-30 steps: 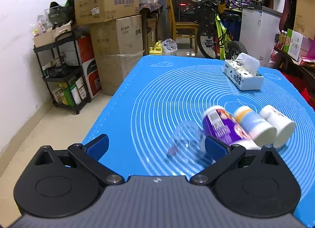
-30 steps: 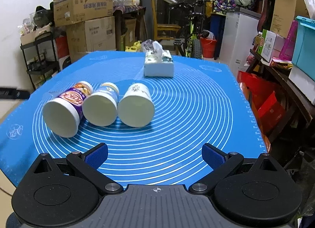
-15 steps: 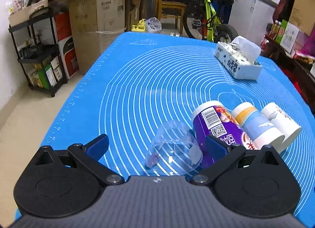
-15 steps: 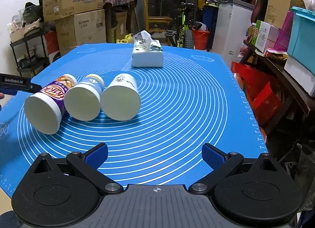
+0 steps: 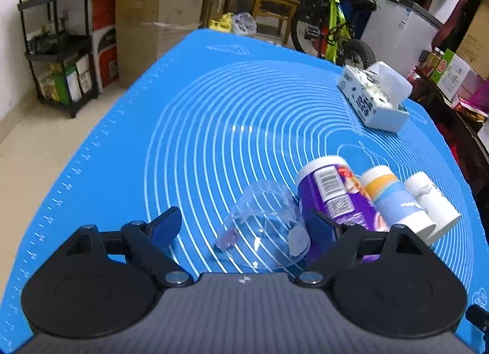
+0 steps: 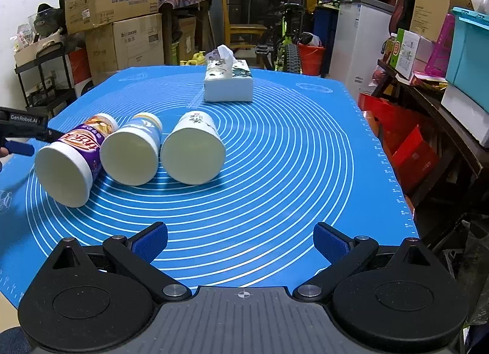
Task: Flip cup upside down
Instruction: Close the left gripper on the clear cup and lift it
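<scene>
Cluttered storage surrounds the blue-matted worktop (image 5: 214,115), where the clear plastic cup (image 5: 266,225) lies on its side at lower centre between the left gripper's (image 5: 244,228) spread jaws, ungrasped and not yet flipped, while the right gripper (image 6: 241,241) hovers released, holding nothing.

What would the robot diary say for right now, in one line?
left gripper: open, around clear cup lying on mat | right gripper: open, empty | flip: not done

"GenRobot.AI" is printed on the left gripper (image 6: 18,140); a barcode is carried on the purple cup (image 5: 334,193); other print is illegible.
</scene>
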The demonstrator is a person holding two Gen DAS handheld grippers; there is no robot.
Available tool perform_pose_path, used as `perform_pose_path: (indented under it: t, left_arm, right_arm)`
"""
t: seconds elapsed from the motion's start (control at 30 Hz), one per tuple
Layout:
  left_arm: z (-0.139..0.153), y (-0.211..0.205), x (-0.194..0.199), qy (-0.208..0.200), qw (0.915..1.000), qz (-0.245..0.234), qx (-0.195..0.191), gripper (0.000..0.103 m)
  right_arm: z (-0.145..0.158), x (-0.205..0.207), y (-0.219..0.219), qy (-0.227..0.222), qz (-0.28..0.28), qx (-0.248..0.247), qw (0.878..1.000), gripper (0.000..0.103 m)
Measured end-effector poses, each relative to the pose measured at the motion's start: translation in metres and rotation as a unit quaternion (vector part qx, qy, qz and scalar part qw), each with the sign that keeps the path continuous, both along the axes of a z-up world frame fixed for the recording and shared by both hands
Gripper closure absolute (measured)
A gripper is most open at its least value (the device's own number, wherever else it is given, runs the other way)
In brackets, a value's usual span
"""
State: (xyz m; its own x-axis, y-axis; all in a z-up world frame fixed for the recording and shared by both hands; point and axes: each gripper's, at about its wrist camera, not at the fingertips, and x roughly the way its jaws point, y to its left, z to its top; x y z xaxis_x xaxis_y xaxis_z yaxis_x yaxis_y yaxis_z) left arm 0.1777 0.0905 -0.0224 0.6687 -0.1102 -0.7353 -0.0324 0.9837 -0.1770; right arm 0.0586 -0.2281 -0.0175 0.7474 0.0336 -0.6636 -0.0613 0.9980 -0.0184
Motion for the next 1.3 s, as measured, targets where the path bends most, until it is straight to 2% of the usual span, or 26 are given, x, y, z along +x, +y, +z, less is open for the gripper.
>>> perform_pose_path:
  t: [0.2, 0.27, 0.33, 0.4, 0.67, 0.93, 1.13, 1.3]
  left_arm:
    - [-0.007, -0.007, 0.003, 0.008, 0.9999, -0.009, 0.005, 0.018]
    - [-0.009, -0.008, 0.003, 0.010, 0.9999, -0.012, 0.005, 0.025]
    - [-0.012, -0.008, 0.005, 0.017, 0.9997, -0.017, 0.003, 0.037]
    - [-0.012, -0.008, 0.003, 0.016, 0.9997, -0.020, -0.002, 0.039]
    - [-0.006, -0.010, -0.007, -0.002, 0.9997, -0.019, 0.018, 0.040]
    - [0.020, -0.019, -0.059, -0.043, 0.9985, -0.016, 0.029, 0.040]
    - [0.041, -0.057, -0.100, -0.073, 0.9953, -0.058, 0.026, 0.040]
    - [0.035, -0.108, -0.110, -0.076, 0.9922, -0.098, 0.013, 0.040]
  right_arm:
    - [-0.002, 0.001, 0.002, 0.003, 0.003, -0.002, 1.000, 0.002]
    - [-0.001, 0.001, 0.003, 0.003, 0.003, -0.002, 1.000, 0.003]
    - [-0.001, 0.001, 0.002, 0.002, 0.002, -0.002, 1.000, 0.003]
    - [-0.002, 0.001, 0.001, 0.002, 0.000, -0.001, 1.000, 0.002]
    - [-0.003, 0.000, 0.002, 0.003, -0.001, 0.001, 1.000, 0.002]
    - [0.000, -0.005, -0.004, -0.005, -0.007, 0.009, 1.000, 0.003]
    - [0.006, -0.011, -0.012, -0.013, -0.014, 0.019, 1.000, 0.003]
    - [0.010, -0.022, -0.022, -0.018, -0.019, 0.022, 0.999, 0.003]
